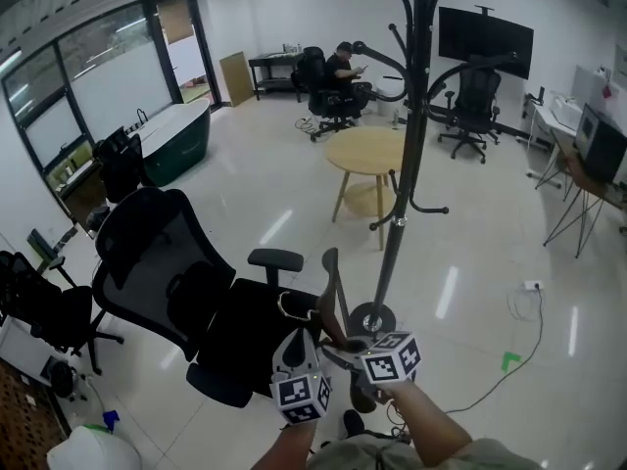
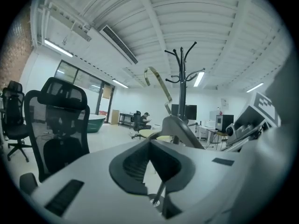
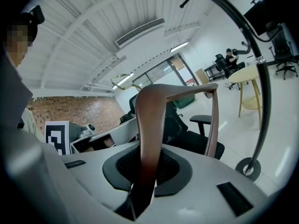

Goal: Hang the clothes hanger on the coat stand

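While left hand-held gripper point(image 2: 156, 164) and right hand-held gripper point(image 3: 147, 171) clamp the hanger point(image 3: 152, 120), the coat stand point(image 1: 409, 155) rises ahead.

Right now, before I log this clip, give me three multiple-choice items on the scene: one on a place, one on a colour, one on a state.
1. Where does the round pale wooden table stand?
A. beyond the tall black metal coat stand
B. under the wall screen
C. against the glass wall

2. What colour is the mesh-backed office chair at the left?
A. white
B. black
C. red

3. What is the right tool doing?
A. open and empty
B. shut on a cable
C. shut on the brown wooden clothes hanger

Key:
1 A: the stand's pole crosses in front of the table top.
2 B: its mesh back and seat are black.
3 C: the hanger's arm rises from between the closed jaws.
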Demonstrator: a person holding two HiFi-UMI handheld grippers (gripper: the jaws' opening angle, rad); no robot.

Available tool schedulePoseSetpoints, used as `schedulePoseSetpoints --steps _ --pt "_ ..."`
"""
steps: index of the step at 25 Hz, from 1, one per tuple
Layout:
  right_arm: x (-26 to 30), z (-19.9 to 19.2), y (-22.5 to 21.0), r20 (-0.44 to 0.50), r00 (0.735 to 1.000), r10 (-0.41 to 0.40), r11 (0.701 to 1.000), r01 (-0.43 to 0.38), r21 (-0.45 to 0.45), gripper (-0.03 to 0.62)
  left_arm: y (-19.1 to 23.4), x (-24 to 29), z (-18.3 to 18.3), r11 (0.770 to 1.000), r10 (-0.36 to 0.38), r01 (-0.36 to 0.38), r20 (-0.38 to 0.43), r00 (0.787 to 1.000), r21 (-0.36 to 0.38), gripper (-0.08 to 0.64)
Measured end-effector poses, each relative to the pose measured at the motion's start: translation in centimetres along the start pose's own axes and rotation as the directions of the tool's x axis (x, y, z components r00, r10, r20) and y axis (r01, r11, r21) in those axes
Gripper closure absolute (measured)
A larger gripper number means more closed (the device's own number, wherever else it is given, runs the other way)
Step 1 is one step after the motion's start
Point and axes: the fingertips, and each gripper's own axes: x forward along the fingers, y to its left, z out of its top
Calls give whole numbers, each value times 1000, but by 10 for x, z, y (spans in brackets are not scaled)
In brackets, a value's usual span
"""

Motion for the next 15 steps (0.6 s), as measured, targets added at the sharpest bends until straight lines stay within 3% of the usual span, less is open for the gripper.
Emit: schedulePoseSetpoints --steps 8,15 --pt "-94 -2 4 56 996 -64 998 62 31 574 -90 -18 11 998 -57 57 -5 998 19 552" --pt "-220 3 -54 70 996 -64 997 60 54 575 -230 22 4 999 -40 40 -2 999 24 552"
